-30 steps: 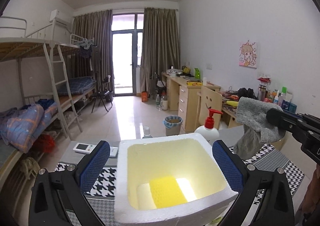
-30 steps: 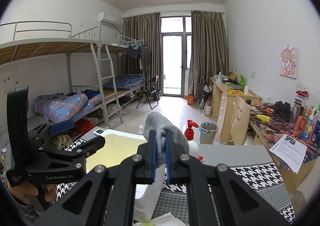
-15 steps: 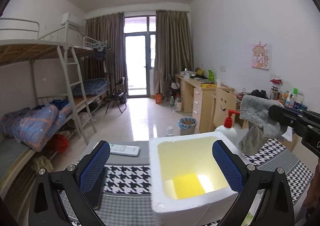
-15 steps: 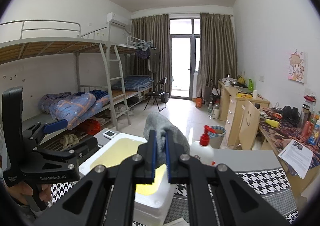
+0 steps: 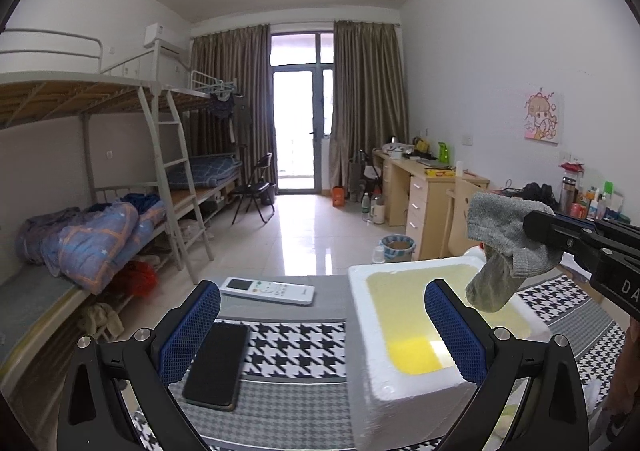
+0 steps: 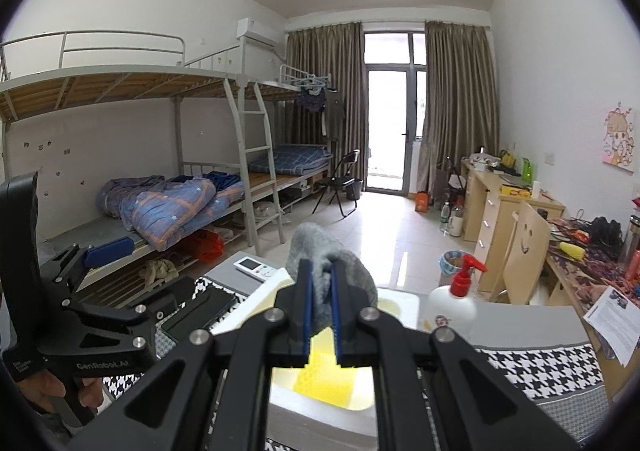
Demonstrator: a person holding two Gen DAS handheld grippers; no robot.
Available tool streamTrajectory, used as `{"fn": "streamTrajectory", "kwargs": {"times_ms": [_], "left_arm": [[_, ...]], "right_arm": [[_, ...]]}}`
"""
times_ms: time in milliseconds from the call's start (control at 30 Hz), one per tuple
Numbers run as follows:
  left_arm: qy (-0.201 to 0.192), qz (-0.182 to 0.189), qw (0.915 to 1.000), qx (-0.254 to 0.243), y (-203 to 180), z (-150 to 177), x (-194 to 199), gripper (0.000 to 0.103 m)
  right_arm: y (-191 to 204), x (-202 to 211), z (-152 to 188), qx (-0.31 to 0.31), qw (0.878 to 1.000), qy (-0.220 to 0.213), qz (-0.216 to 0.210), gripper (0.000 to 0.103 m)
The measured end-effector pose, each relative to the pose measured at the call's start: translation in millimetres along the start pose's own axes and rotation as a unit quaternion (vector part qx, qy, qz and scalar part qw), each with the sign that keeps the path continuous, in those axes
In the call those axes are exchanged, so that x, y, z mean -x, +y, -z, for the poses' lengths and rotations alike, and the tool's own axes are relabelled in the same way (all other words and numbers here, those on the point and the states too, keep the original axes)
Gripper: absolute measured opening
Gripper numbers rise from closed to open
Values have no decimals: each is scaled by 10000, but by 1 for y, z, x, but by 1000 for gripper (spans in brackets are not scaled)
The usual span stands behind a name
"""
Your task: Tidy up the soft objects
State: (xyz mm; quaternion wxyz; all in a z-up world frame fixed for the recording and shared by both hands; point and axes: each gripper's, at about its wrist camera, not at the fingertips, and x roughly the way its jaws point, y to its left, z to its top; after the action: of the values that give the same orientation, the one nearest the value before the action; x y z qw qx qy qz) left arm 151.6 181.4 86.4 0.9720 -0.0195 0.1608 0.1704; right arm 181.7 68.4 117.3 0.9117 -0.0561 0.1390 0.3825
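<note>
Right gripper (image 6: 320, 315) is clamped on the grey sock (image 5: 508, 247), and the sock hangs in the air above the far right part of the white foam box (image 5: 404, 395), its toe dangling over the rim. The box is open-topped, with a yellow sponge (image 6: 324, 379) lying on its floor and plenty of bare room around that. Left gripper (image 5: 320, 331) has its jaws spread wide with nothing between them; its right finger sits over the box's near-left side, its left finger over a black phone (image 5: 216, 363). The phone lies flat on the houndstooth cloth (image 5: 296, 347), left of the box and apart from it. A white remote (image 5: 268, 290) rests beyond the phone. A pump bottle (image 6: 452, 307) stands just behind the box's far right corner.
</note>
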Motion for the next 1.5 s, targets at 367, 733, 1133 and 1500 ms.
{"fn": "streamTrajectory", "kwargs": {"times_ms": [367,733,1133,1500], "left_arm": [[22,23,10000,38,8,3,-1,102],[-7,31,10000,35,7,4,0,102],[-25,35,10000,36,0,2,7,102],[-80,-16,10000,51,-3,0,22,102]], "right_arm": [[0,-16,2,-104,9997,241,22,11],[2,-15,5,-36,9993,371,43,55],[7,1,6,112,9997,110,176,98],[10,18,7,215,9995,11,235,99]]}}
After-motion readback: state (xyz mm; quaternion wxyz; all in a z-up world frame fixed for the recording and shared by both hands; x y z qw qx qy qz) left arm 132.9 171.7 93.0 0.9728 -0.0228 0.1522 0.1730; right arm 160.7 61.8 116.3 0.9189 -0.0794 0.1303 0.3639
